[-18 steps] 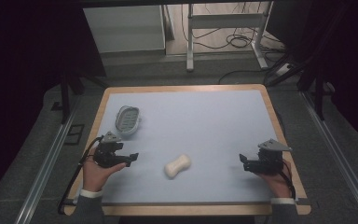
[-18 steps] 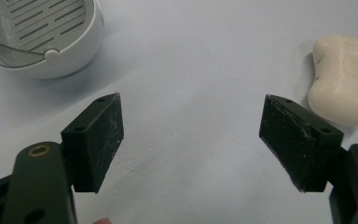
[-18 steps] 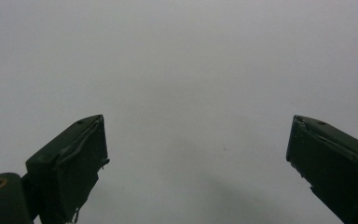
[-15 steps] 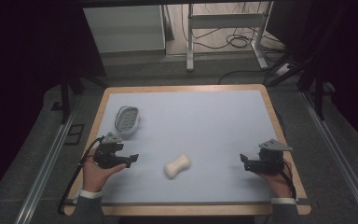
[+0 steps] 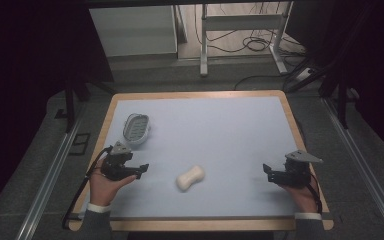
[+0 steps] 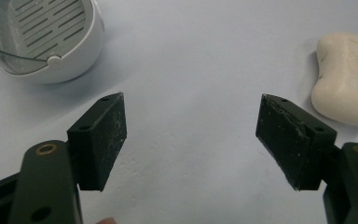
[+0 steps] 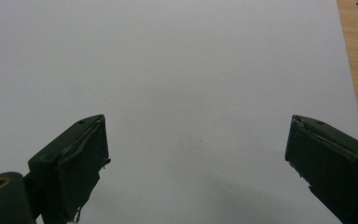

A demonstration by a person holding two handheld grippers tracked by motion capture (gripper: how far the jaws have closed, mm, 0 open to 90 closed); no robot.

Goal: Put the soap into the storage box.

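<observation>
Beside the left tool (image 6: 191, 135), soap (image 6: 347, 77) looks scuffed.

Pretty dim room overall, the corners just go black. The light wooden-edged table (image 5: 287, 107) has a pale grey-blue top and sits on a dark grey carpeted floor (image 5: 35, 165). Silver metal rails (image 5: 50, 167) run along the floor on both sides. Behind the table there's a white metal frame stand (image 5: 240, 22) with a tangle of black cables (image 5: 252, 45) underneath, plus a pale grey cabinet (image 5: 132, 30).
</observation>
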